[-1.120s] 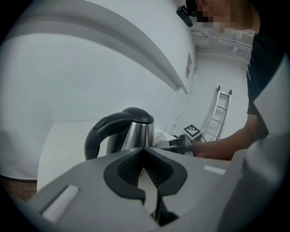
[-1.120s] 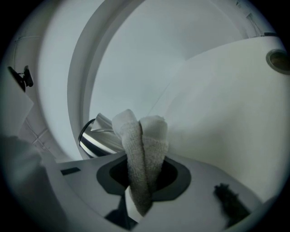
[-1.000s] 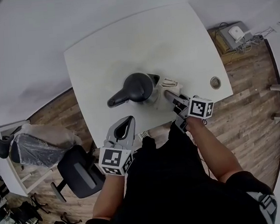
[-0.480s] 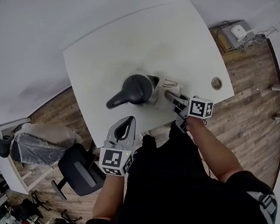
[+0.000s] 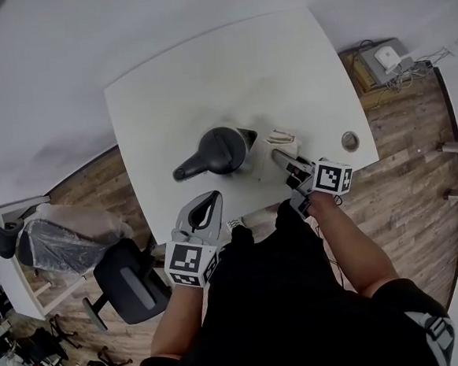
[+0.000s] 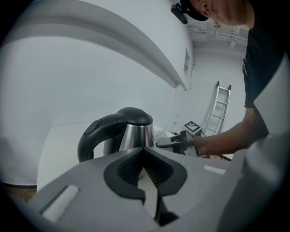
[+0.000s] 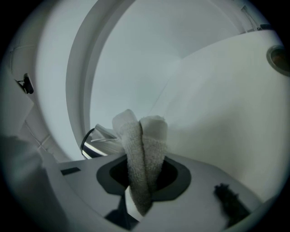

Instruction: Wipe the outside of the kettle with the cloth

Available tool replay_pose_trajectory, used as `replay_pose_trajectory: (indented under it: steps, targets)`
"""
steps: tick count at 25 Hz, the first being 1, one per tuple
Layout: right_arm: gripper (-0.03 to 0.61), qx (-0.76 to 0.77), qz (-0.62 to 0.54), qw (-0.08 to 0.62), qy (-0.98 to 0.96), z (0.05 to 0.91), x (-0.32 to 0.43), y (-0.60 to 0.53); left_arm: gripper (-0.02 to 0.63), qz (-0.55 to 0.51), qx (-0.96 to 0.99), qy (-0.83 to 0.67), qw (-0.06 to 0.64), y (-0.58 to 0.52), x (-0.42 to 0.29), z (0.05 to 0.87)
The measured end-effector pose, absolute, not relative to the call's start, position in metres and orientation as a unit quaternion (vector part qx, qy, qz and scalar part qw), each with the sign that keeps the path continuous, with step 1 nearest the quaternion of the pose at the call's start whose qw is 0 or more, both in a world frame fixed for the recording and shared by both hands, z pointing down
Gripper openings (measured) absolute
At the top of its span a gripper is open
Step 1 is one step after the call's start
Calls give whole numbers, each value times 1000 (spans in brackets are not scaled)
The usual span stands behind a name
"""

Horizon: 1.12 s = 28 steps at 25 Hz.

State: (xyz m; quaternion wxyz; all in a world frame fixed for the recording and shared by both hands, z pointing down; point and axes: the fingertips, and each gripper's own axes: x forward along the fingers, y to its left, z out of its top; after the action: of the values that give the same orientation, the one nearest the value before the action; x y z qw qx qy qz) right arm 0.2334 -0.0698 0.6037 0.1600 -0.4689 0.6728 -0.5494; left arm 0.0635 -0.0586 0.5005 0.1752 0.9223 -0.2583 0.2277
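Observation:
A steel kettle (image 5: 222,149) with black lid and handle stands near the front of the white table (image 5: 204,70). My right gripper (image 5: 277,156) is shut on a pale cloth (image 5: 280,140), which lies against the kettle's right side. In the right gripper view the folded cloth (image 7: 144,140) sticks up from between the jaws, and the kettle's steel wall (image 7: 93,144) shows just behind it on the left. My left gripper (image 5: 211,196) hangs over the table's front edge, short of the kettle's handle (image 6: 93,133). It is shut with nothing in it.
A round cable hole (image 5: 350,139) sits in the table's right corner. An office chair (image 5: 130,281) stands on the wooden floor at the lower left, and a box with cables (image 5: 385,57) at the upper right. A ladder (image 6: 220,106) leans on the far wall.
The cloth and right gripper have shifted a little along the kettle's right side, and the kettle has turned slightly. The left gripper has kept its place.

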Motion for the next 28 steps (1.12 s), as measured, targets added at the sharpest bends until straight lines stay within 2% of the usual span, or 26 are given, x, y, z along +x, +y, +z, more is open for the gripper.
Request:
replay_pose_trajectory:
  steps: [8,14,20,28]
  targets:
    - [94,-460,-515,140,710,551,247,-79,6,221,929,-259,145,-69,57,482]
    - [94,-454,-466,56,758,503,247,-97,6,205,931,-272,132,-74,55,467]
    - [94,-437,-392,-66,806,467,232,-112,6,189,933,-284,111,-76,52,454]
    - [94,-427,-381,-106,813,471,228,-127,6,166,924,-323,120,-74,45,446]
